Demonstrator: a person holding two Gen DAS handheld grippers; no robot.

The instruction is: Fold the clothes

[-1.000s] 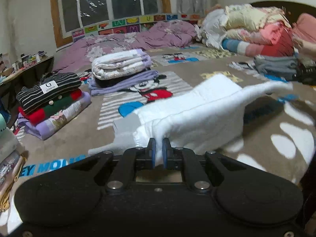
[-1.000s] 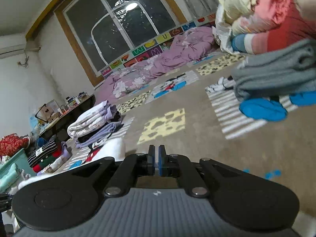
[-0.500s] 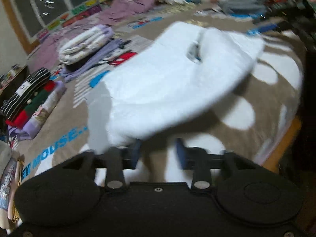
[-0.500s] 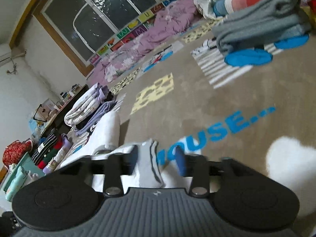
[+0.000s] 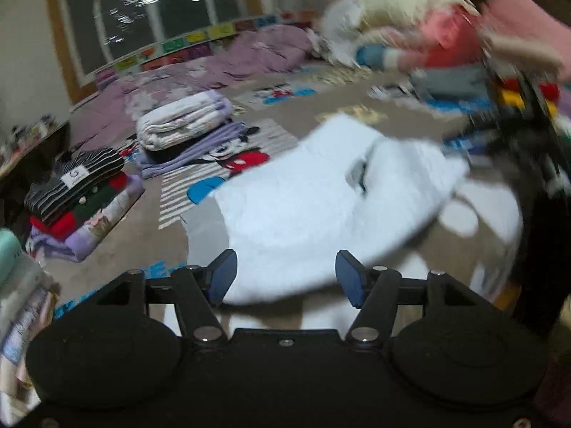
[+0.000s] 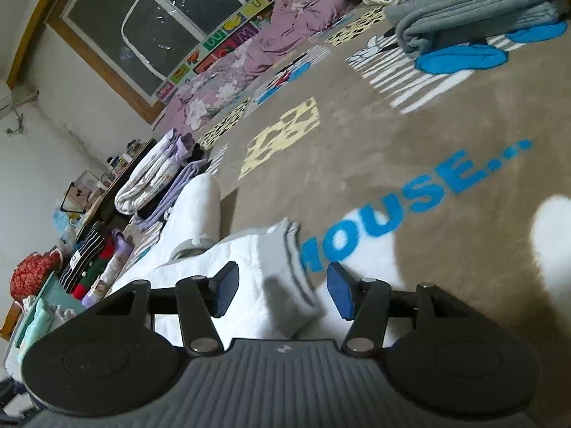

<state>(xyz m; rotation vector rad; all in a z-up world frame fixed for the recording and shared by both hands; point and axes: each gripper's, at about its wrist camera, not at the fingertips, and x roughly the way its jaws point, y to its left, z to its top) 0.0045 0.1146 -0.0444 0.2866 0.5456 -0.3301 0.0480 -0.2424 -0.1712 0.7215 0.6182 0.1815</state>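
Observation:
A fluffy white garment point(image 5: 321, 207) lies folded on the brown cartoon-print blanket point(image 5: 117, 246), just beyond my left gripper point(image 5: 285, 278), which is open with its blue pads apart and holding nothing. In the right wrist view the same white garment point(image 6: 200, 267) shows its grey-striped ribbed hem point(image 6: 292, 264) lying between the spread fingers of my right gripper point(image 6: 282, 290). That gripper is open too, hovering over the hem without clamping it.
Folded stacks sit on the blanket: striped, red and lilac clothes point(image 5: 78, 196) at left, a pale quilted bundle on lilac cloth point(image 5: 185, 125) behind. A grey folded garment point(image 6: 474, 18) and a tall pile of bedding point(image 5: 428, 39) lie far right. A purple quilt point(image 5: 221, 67) runs under the window.
Both grippers were shut a second ago, the left on the white garment. Both have opened wide, and the garment has dropped onto the blanket in a folded heap.

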